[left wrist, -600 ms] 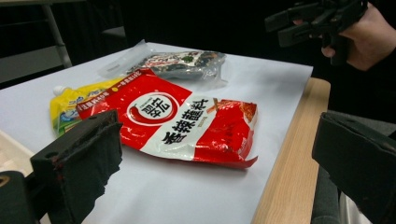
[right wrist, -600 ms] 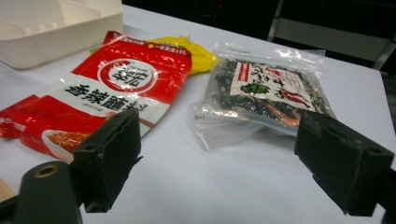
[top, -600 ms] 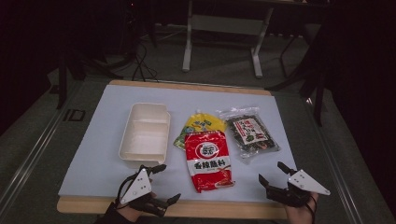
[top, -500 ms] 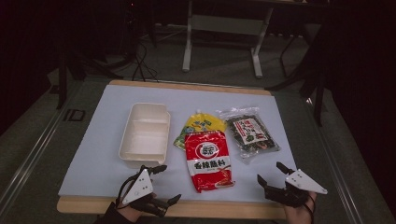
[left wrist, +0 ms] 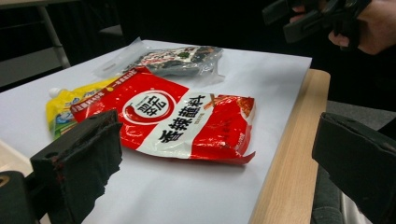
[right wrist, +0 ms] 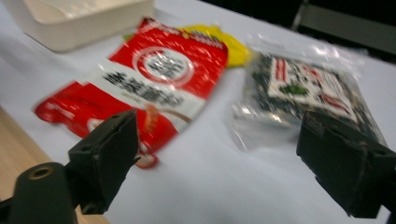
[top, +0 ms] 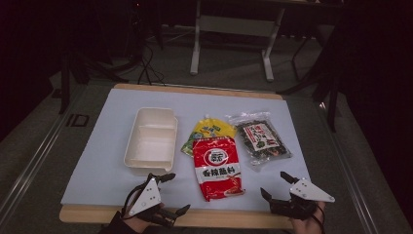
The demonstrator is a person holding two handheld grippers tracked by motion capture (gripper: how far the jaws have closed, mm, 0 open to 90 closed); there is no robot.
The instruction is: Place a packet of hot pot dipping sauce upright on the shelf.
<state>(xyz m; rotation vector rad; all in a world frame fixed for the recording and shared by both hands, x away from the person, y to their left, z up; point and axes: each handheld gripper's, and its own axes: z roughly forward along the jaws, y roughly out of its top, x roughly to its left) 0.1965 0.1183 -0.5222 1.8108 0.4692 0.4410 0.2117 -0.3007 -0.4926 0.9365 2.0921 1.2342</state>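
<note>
A red snack packet (top: 217, 165) lies flat at the table's front middle, overlapping a yellow pouch (top: 209, 129) behind it. To its right lies a clear bag of dark dried food (top: 260, 136); to its left stands a white two-compartment tray (top: 151, 139), empty. My left gripper (top: 175, 194) is open at the front edge, left of the red packet (left wrist: 173, 121), holding nothing. My right gripper (top: 274, 184) is open at the front right, with nothing between its jaws. Ahead of it lie the red packet (right wrist: 154, 79) and the clear bag (right wrist: 308, 88).
A pale blue sheet (top: 112, 161) covers the wooden table (top: 229, 218), whose bare front edge shows. Dark floor, metal stand legs (top: 265, 58) and cables lie beyond the far edge. The other hand's gripper (left wrist: 317, 18) shows at the left gripper view's top right.
Both grippers have slipped a little nearer the table's front edge. The packets and tray lie as before.
</note>
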